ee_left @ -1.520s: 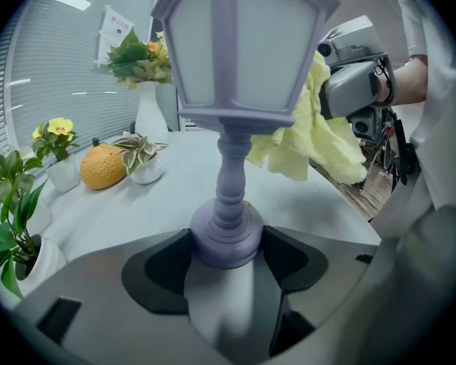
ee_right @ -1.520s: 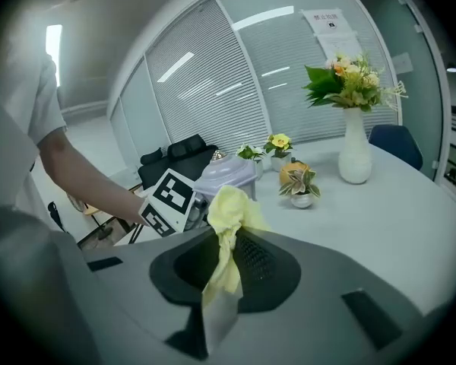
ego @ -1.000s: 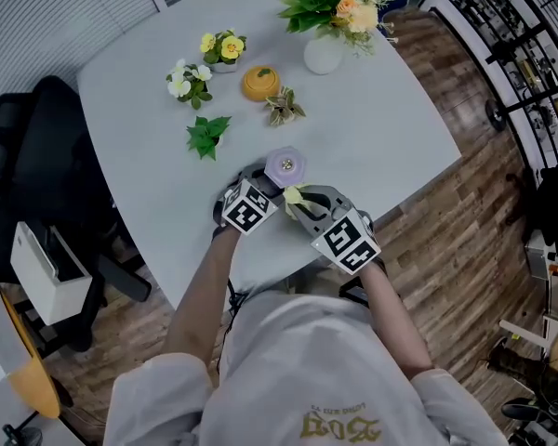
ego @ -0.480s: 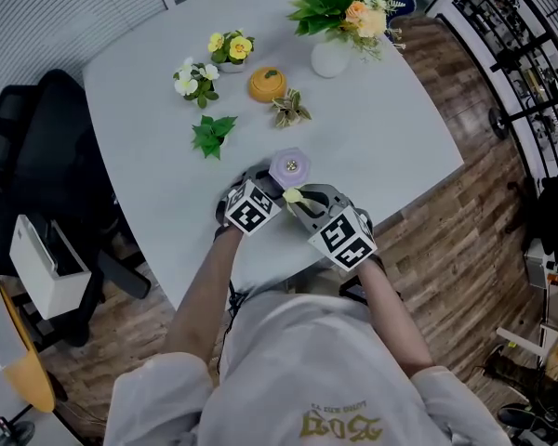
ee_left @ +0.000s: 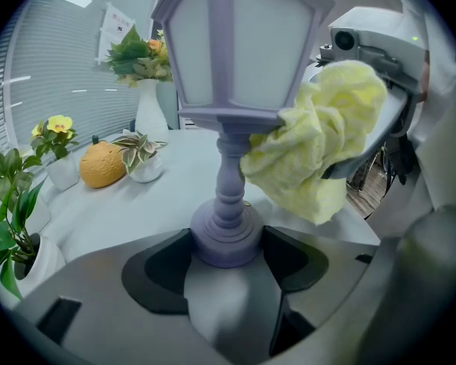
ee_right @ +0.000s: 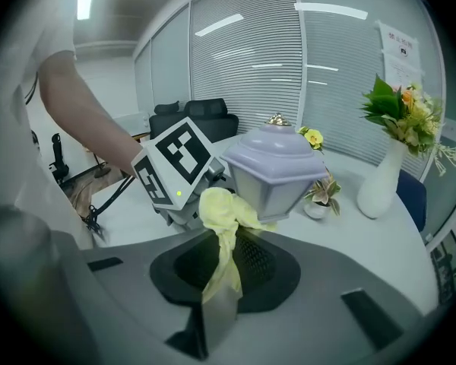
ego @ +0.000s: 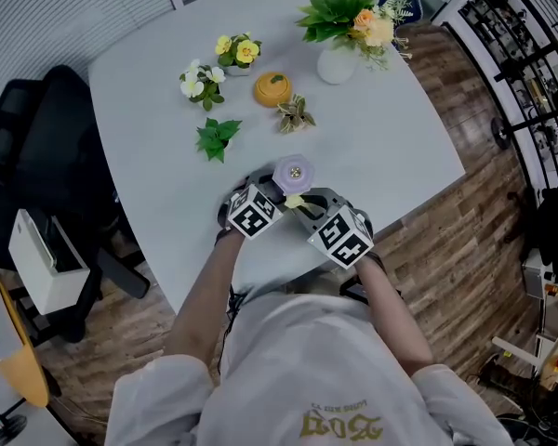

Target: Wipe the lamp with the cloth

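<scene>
A small lilac lantern-shaped lamp (ego: 292, 173) stands upright near the table's front edge. My left gripper (ego: 260, 196) is shut on the lamp's round base (ee_left: 226, 238), the stem rising between the jaws. A bunched pale yellow cloth (ego: 295, 201) is clamped in my right gripper (ego: 309, 208). The cloth (ee_left: 315, 150) presses against the lamp's stem and the underside of its shade on the right side. In the right gripper view the cloth (ee_right: 222, 219) touches the lamp (ee_right: 275, 169) just below the shade's lower rim.
On the white table (ego: 391, 128) behind the lamp stand a green leafy plant (ego: 215, 138), an orange ornament (ego: 272, 88), a small variegated plant (ego: 295, 113), two pots of yellow and white flowers (ego: 214, 66) and a white vase of flowers (ego: 338, 59). A black chair (ego: 37, 147) is at the left.
Both grippers, the lamp and the cloth keep their hold and stay together. The cloth has shifted slightly against the lamp; the head camera has drifted a little.
</scene>
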A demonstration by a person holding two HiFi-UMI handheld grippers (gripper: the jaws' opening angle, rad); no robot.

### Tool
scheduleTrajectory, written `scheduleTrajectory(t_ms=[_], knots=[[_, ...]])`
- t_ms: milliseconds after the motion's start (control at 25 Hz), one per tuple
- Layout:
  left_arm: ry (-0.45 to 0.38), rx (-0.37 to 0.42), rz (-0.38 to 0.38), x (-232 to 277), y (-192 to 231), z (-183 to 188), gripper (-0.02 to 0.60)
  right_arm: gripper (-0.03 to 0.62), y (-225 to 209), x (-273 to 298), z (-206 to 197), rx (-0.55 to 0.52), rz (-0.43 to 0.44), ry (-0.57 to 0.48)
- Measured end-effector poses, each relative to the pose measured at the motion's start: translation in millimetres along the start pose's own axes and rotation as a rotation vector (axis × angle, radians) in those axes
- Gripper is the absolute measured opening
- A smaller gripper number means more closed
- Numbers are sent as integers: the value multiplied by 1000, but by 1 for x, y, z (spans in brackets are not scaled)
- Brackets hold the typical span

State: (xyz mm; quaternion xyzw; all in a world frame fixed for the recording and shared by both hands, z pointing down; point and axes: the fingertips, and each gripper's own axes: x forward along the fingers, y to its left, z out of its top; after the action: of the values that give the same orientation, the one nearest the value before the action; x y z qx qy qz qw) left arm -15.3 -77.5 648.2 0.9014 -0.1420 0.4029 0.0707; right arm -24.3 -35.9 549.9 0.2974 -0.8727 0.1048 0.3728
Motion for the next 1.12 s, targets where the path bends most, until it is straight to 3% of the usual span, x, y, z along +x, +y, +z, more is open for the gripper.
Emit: scheduleTrajectory(t_ms=[360,840,1120], knots=[[-2,0,-1,2,1,0,299,63,-12,20,-6,-3,6,37],[-3,1,-1,1,1,0,301,61,-11,38,-22,-5,89,93],[-4,4,0,2,2,0,301,61,-10,48,-31,74,142,103]])
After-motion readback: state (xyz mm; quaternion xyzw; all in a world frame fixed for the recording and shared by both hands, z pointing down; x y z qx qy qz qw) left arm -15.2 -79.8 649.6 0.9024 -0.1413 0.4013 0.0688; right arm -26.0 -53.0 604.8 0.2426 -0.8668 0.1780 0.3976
